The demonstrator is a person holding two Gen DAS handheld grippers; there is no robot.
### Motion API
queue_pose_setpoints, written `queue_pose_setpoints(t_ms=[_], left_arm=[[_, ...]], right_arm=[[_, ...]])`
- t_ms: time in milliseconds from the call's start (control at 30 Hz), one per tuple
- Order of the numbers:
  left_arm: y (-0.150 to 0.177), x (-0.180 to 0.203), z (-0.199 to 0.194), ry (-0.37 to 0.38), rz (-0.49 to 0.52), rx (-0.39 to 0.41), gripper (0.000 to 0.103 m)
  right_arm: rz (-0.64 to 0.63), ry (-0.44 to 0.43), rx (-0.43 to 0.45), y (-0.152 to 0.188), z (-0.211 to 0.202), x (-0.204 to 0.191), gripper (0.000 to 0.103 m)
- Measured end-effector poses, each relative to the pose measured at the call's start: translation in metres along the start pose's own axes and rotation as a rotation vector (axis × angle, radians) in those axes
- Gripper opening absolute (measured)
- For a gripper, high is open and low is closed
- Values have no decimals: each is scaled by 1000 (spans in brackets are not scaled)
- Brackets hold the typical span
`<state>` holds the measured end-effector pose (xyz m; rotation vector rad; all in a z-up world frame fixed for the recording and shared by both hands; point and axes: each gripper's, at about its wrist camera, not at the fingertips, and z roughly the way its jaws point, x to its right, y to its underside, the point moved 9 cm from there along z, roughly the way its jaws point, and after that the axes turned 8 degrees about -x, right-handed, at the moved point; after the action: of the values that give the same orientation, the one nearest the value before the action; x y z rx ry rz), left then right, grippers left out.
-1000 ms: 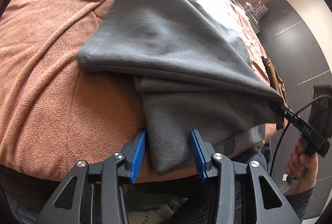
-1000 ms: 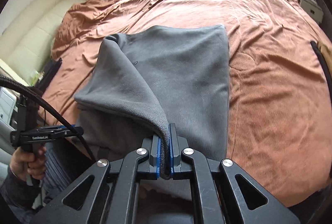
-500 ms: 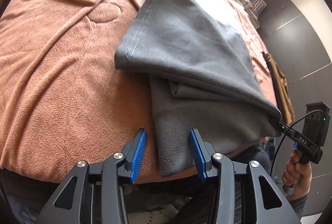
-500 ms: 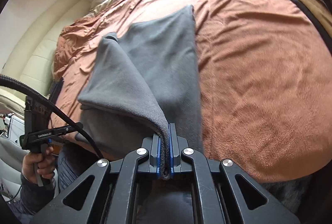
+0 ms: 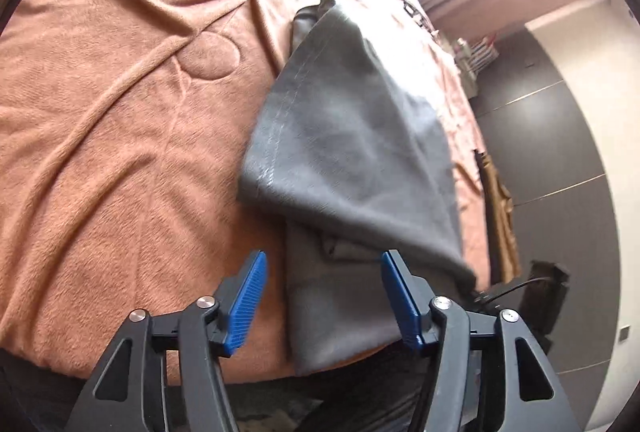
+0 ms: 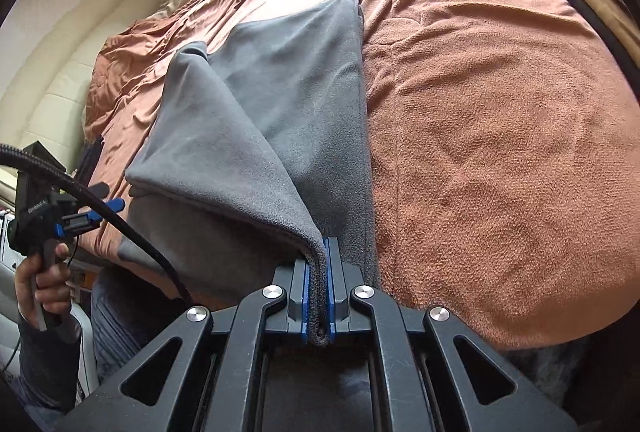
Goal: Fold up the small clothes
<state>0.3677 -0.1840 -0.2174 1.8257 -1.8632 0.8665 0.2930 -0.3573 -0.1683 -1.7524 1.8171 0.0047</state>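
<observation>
**Holding the grey cloth while one side lets go**

Pinching hard, my right gripper (image 6: 318, 288) has its blue pads squeezed tight on a folded corner of the grey cloth (image 6: 280, 104). From there the cloth runs straight ahead, long and thin, over the brown blanket (image 6: 500, 152) on the bed.

My left gripper (image 5: 322, 296) has just been opening. Its blue pads (image 5: 246, 302) stand wide apart now. The near end of the cloth lies between them, but they do not press on it. So this hand holds nothing.

I think the next fold turns on this: the cloth lies ahead of both tools, long way pointing away from me. The right hand is the one that has it.

The cloth's near edge hangs off the bed, and I cannot see where it ends. The layers under the top flap are hidden too. In the left view the cloth looks blurry.
</observation>
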Motion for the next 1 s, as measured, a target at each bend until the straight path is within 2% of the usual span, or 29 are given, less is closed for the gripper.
queue_pose_setpoints(t_ms=[133, 200, 333, 567, 600, 633, 700, 800, 1000], left_arm=[[-5, 11, 1, 116, -34, -21, 62], [-5, 17, 6, 141, -46, -39, 62], [-1, 15, 20, 122, -77, -76, 63], [-14, 15, 34, 97, -131, -56, 63], [-17, 17, 34, 91, -131, -48, 55], [-20, 20, 38, 78, -135, -46, 33], [-25, 22, 41, 78, -143, -61, 19], [-36, 36, 36, 60, -93, -31, 15], [-66, 86, 16, 97, 24, 32, 14]], right_arm=[[-7, 6, -2, 0, 1, 0, 3], [-11, 6, -4, 0, 1, -1, 3], [-16, 1, -2, 0, 2, -1, 3], [-39, 4, 1, 2, 4, -3, 3], [-40, 1, 2, 2, 4, -2, 3], [-40, -5, 4, 2, 4, -2, 3], [-36, -16, 6, 4, 5, -1, 3], [-29, -34, 10, 4, 5, 1, 3], [-29, -48, 15, 5, 4, 3, 3]])
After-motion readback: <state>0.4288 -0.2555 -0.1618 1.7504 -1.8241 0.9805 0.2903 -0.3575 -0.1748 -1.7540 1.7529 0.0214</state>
